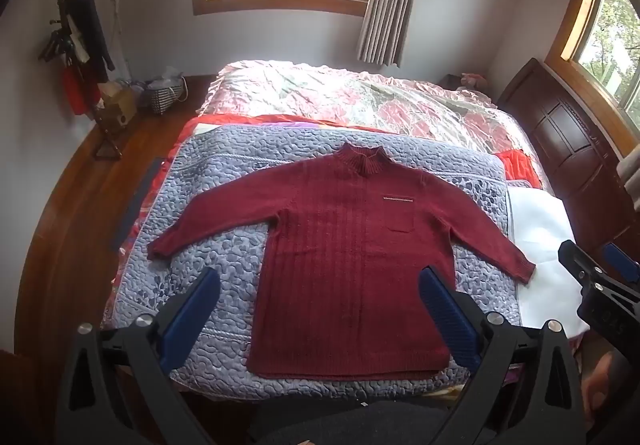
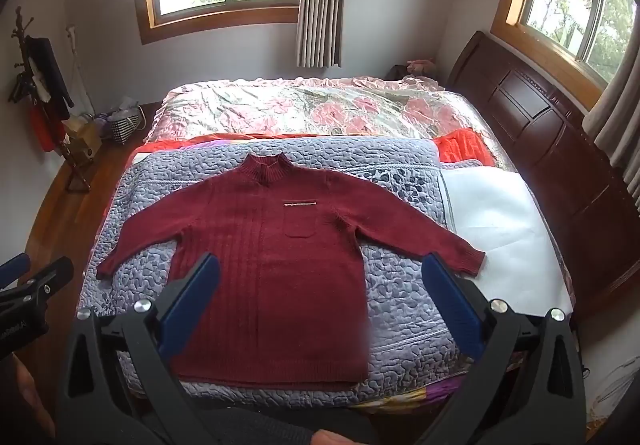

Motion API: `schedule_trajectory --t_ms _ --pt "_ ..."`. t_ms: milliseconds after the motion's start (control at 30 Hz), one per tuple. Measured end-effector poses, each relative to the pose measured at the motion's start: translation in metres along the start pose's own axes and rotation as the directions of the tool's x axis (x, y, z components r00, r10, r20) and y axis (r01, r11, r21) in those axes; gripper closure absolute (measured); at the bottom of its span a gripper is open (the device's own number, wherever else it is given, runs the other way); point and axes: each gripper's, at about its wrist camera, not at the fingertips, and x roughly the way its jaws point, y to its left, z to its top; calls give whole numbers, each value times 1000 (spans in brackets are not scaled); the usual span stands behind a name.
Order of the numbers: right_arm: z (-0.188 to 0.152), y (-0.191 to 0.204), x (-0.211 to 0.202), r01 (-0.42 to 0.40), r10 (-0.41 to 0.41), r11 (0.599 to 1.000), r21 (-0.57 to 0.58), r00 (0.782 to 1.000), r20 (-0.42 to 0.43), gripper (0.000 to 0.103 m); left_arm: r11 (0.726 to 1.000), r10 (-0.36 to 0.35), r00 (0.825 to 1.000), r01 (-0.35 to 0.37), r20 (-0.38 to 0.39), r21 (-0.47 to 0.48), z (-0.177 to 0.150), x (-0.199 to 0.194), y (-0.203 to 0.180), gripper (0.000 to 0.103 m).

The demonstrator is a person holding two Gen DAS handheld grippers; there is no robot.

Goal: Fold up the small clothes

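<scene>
A dark red knit sweater (image 1: 344, 245) (image 2: 276, 265) lies flat and face up on a grey-blue quilted mat (image 1: 224, 173) (image 2: 400, 285), collar away from me, both sleeves spread outward. Its chest pocket (image 1: 400, 223) shows on the right. My left gripper (image 1: 318, 281) hovers open above the hem, nothing between its blue pads. My right gripper (image 2: 322, 271) is open too, held above the sweater's lower right part and the mat. Each gripper appears at the edge of the other's view: the right gripper (image 1: 592, 265), the left gripper (image 2: 36, 273).
The mat lies on a bed with a floral cover (image 1: 360, 101) (image 2: 320, 109). A white sheet (image 2: 500, 213) and orange cloth (image 2: 464, 147) lie right of the mat. A dark wooden headboard (image 2: 540, 125) stands on the right, a coat rack (image 1: 80, 57) and bags (image 1: 164, 93) on the left floor.
</scene>
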Motion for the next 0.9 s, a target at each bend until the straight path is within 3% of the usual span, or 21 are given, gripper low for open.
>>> schedule_trajectory --t_ms 900 --pt "1 -2 -2 8 -8 1000 12 1000 12 3 1000 14 1000 -14 2 16 4 1 -4 4"
